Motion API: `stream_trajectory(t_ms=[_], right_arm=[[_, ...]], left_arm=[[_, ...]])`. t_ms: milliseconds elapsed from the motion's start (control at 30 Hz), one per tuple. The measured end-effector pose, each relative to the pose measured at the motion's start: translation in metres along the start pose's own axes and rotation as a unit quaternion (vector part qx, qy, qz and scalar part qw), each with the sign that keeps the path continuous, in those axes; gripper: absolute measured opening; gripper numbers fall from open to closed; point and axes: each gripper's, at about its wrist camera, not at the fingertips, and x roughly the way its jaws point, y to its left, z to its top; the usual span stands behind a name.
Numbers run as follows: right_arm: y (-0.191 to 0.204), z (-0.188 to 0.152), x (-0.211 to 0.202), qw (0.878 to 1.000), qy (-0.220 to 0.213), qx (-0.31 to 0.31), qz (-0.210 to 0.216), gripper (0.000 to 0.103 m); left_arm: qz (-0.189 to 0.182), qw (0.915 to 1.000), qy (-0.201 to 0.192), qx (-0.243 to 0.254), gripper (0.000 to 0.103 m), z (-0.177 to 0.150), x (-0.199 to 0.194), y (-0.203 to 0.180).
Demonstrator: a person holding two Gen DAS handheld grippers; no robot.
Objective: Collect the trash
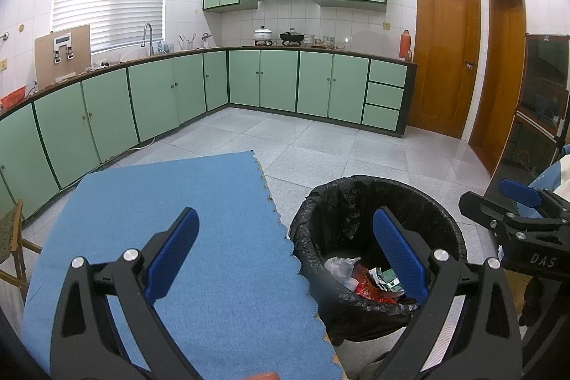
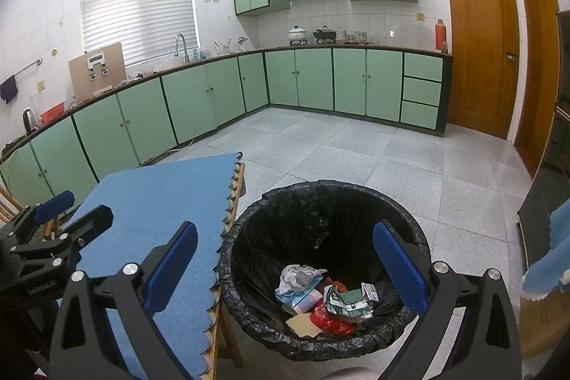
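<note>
Right wrist view is showing the right tongs [image 2: 285, 259] hanging over the bin [image 2: 420, 237], their blue pads spread wide with nothing between them. The trash [image 2: 320, 294] is lying at the bottom of the black liner: a crumpled white wad, a blue-and-white carton, a green-and-white wrapper, something red and a pale card, all piled together below and between the open pads.

The left tongs [image 1: 285, 251] are also gaping wide and holding nothing, straddling the edge of the blue cloth [image 1: 171, 219] on the table, with their right pad over the bin's mouth. The cloth is looking bare from both cameras, though its near corner is hiding behind the tongs, so I cannot be sure nothing is sitting there.

As I judge it, the dropping step is finishing or finished: the rubbish is in the bin and both tools are free. The next move is probably calling for a look around for any leftover piece; if there is none, the job is looking close to done.
</note>
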Motion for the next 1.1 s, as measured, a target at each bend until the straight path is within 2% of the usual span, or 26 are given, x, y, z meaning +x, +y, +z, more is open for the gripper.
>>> stream_trajectory(t_ms=[1100], right_arm=[[0.0005, 0.0006, 0.0022, 1.000, 0.001, -0.002, 0.000, 0.097]], left_arm=[[0.001, 1.0000, -0.001, 0.001, 0.095, 0.0024, -0.0014, 0.0008]])
